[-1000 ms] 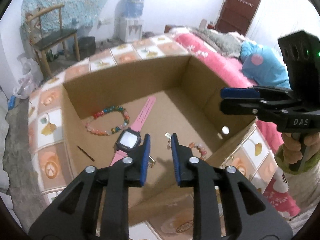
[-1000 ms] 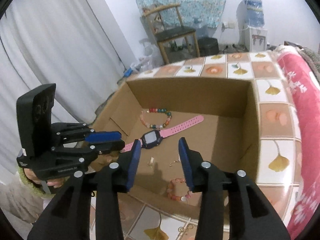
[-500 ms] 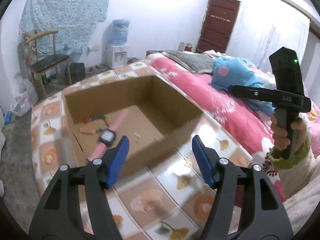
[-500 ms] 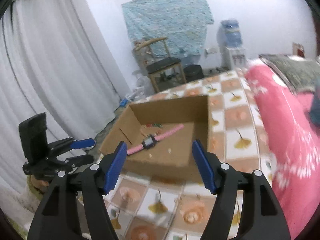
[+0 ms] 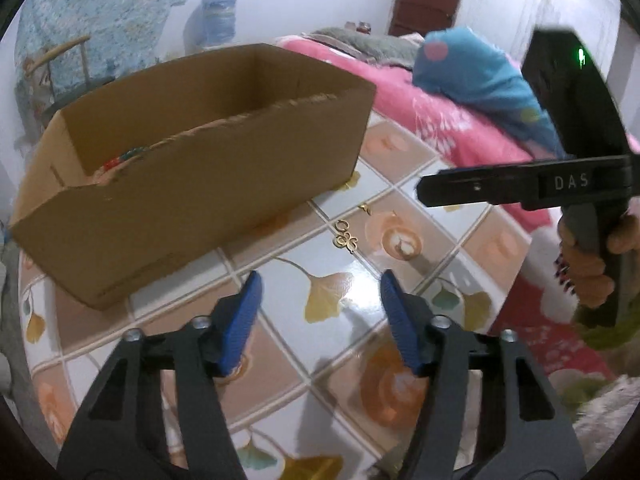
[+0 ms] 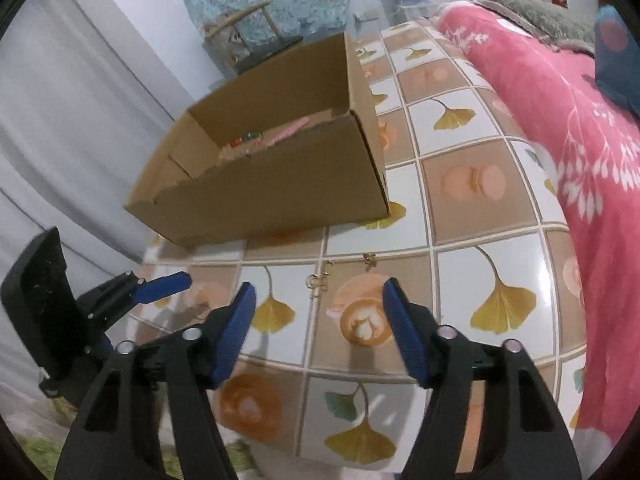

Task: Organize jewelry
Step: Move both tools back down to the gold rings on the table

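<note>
Gold earrings (image 5: 346, 237) are lying loose on the counter (image 5: 328, 300), just in front of the cardboard box (image 5: 192, 184) and not touching it; a smaller gold piece (image 5: 365, 209) is sitting just beyond them, nearer the box corner. In the right wrist view the same earrings (image 6: 319, 282) are lying on a tile line, with the small piece (image 6: 370, 259) to their right. Inside the box (image 6: 280, 188), only partly showing over the near wall: a pink watch strap (image 6: 290, 130) and a bit of a colored bead bracelet (image 6: 246, 138); the left view is catching just a few beads (image 5: 120, 160) at the rim. Left tongs (image 5: 320, 320) are standing wide apart, holding nothing, hovering above the tiles on the near side of the earrings. Right tongs (image 6: 320, 328) are likewise spread wide and holding nothing, with the earrings lying just beyond the gap between the blue pads (image 6: 236, 328). Right tongs are also showing side-on at the right of the left view (image 5: 424, 190); left tongs are showing at the lower left of the right view (image 6: 182, 280). Counter (image 6: 460, 208) is tiled with leaf and peach prints. A pink bedspread (image 6: 560, 100) is running alongside it, with a blue pillow (image 5: 480, 72) on top. Chair (image 6: 248, 28) and a water dispenser (image 5: 216, 20) are sitting against the far wall.
</note>
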A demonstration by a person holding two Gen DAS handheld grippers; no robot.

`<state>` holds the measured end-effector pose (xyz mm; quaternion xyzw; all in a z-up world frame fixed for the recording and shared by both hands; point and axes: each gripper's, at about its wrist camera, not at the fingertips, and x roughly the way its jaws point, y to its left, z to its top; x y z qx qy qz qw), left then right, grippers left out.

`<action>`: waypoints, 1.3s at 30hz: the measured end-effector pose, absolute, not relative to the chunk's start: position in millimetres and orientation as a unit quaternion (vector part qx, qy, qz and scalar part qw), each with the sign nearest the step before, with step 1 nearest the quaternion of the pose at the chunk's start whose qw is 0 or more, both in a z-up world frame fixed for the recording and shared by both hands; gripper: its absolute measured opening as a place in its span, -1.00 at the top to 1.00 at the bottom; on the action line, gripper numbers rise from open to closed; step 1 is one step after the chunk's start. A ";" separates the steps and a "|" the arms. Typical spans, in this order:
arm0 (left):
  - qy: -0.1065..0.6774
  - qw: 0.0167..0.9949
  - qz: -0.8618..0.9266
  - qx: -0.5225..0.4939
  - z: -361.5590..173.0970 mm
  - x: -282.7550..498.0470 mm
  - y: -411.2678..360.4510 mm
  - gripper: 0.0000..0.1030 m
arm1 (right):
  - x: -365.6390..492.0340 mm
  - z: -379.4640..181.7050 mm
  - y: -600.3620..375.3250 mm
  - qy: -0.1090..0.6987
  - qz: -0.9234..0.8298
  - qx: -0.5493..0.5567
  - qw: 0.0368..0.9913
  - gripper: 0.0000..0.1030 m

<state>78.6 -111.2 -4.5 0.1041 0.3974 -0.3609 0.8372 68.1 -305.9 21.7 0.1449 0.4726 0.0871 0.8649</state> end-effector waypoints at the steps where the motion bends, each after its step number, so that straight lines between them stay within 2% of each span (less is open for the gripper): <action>1: 0.395 0.838 -0.360 0.113 -7.5 79.6 -116.4 0.05 | 70.1 20.1 -304.3 0.473 0.084 0.138 0.866 0.01; 7: 0.387 0.829 -0.373 0.152 -22.4 86.9 -145.1 0.53 | 82.9 8.7 -300.2 0.480 0.092 0.133 0.862 0.49; 11: 0.388 0.827 -0.379 0.152 -24.6 94.8 -153.7 0.71 | 91.4 1.9 -296.7 0.486 0.100 0.134 0.858 0.63; 39: 0.411 0.817 -0.366 0.171 -45.5 119.8 -171.7 0.75 | 92.6 -15.4 -304.7 0.496 0.110 0.174 0.843 0.63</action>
